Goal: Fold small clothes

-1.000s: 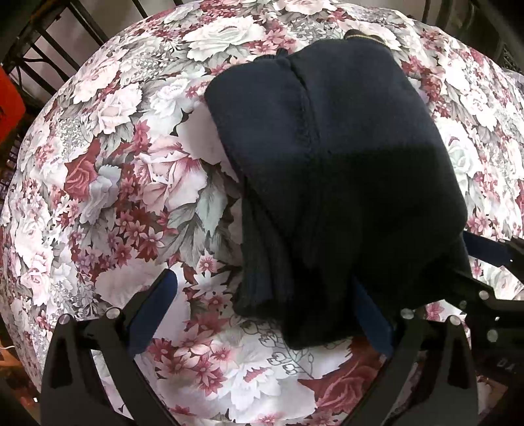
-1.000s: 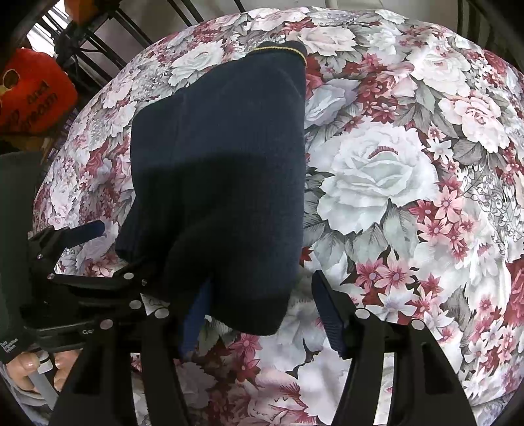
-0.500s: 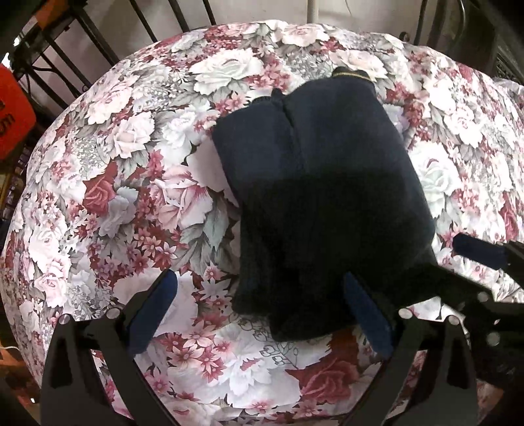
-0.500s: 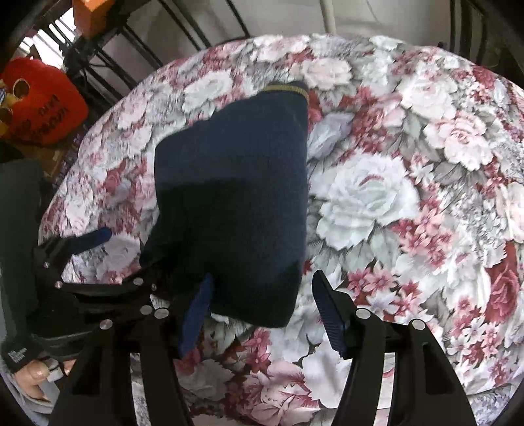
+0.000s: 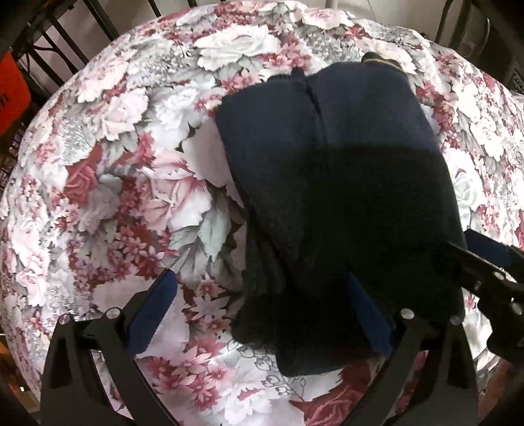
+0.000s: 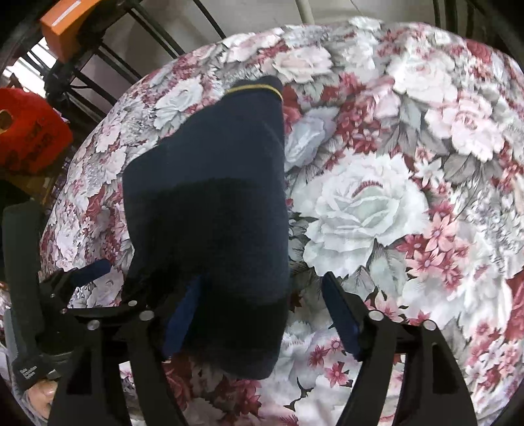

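Observation:
A folded dark navy garment with a thin yellow stripe at its far end lies on the floral tablecloth. It also shows in the right wrist view. My left gripper is open, its fingers wide apart; the garment's near edge lies over the right finger. My right gripper is open, and the garment's near end drapes over its left finger. Each gripper shows at the edge of the other's view.
The round table is covered by the floral cloth. Black metal bars stand behind it. An orange-red object and an orange box sit at the far left.
Both grippers have drawn back and up from the garment, so more of the table shows. The garment has stayed folded in place.

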Motion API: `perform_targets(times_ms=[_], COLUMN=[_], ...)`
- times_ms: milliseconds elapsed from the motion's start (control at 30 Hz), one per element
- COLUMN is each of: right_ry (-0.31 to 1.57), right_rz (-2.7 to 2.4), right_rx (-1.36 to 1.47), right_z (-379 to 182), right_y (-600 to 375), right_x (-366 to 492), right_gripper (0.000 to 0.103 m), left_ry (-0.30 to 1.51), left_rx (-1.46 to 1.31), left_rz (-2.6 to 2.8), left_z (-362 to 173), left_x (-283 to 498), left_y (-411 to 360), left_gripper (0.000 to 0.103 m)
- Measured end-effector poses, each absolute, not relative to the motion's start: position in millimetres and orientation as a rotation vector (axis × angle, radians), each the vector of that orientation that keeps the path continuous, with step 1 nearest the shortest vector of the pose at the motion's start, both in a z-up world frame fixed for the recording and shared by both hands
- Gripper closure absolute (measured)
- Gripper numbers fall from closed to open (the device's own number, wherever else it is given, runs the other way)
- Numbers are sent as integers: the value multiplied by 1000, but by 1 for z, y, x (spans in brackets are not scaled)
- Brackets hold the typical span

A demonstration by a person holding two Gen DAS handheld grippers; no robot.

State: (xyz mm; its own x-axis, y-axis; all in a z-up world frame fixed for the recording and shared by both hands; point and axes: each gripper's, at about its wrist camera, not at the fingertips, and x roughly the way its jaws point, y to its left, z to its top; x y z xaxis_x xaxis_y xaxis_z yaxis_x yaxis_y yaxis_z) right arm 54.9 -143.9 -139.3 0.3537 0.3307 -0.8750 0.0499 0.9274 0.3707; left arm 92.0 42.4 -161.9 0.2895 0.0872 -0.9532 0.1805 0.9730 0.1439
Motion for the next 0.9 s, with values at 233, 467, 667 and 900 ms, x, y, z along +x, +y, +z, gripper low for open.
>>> perform_targets(times_ms=[233,467,667,900], right_ry=[1222,1228,1231,1172], right_rz=[192,188,178,192], right_rx=[410,423,403,390], right_z=[-150,-148,-138,-115], right_y=[-147,-149,-146,-150], right_x=[57,57,55,50], right_gripper=[19,18,19,19], left_ry=[1295,1303,1279,1233], left_rx=[219,226,255,200], left_rz=[-80,-72,-69,-80], left_z=[-167,-163,-144,-122], left_x=[95,93,87,84], left_y=[43,45,40,47], left_gripper=[4,4,5,5])
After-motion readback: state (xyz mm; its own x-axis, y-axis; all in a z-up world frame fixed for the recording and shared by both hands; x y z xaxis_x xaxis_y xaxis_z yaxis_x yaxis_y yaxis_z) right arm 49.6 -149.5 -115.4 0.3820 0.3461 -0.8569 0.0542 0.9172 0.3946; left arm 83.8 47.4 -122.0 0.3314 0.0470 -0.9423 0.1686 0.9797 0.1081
